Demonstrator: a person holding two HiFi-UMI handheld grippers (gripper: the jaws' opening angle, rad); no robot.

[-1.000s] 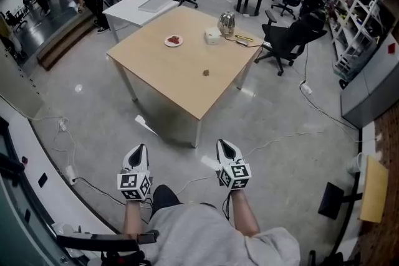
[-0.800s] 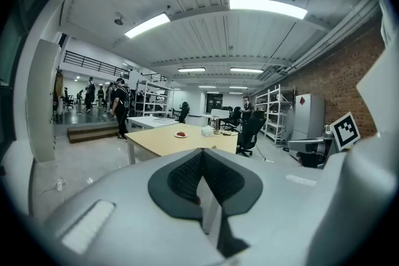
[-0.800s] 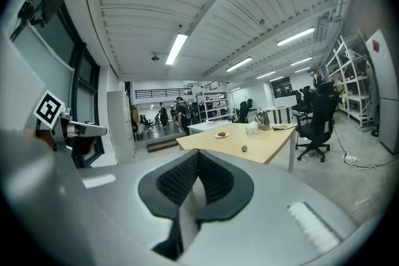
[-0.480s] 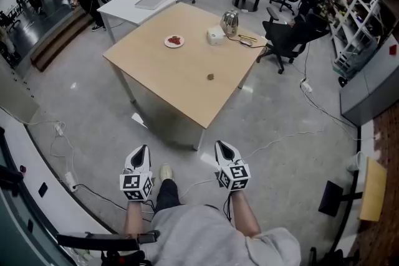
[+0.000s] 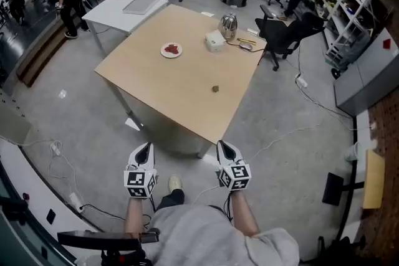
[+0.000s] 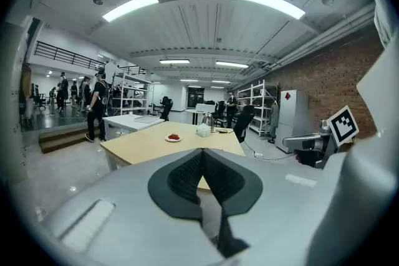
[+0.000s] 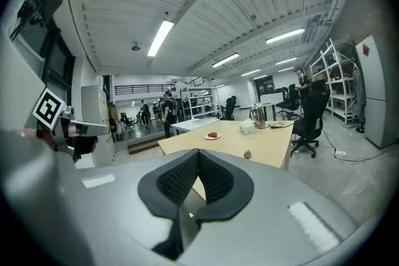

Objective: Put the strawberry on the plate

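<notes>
Plainly, the wooden surface [image 5: 187,81] stood well ahead of the person and out of reach, so nothing on it was touched. Both tools were carried low in front of the body, which I judged to be an approach posture. The left tool [image 5: 144,147] had its jaws pressed together on nothing, and the right tool [image 5: 222,145] likewise. The plate [image 5: 164,51], with red pieces on it, lay toward the far side. The small dark item I took for the strawberry [image 5: 215,89] sat alone nearer the front edge, well apart from the plate. The right gripper view showed both. The left gripper view showed only the plate, its own jaws covering the strawberry's spot.
</notes>
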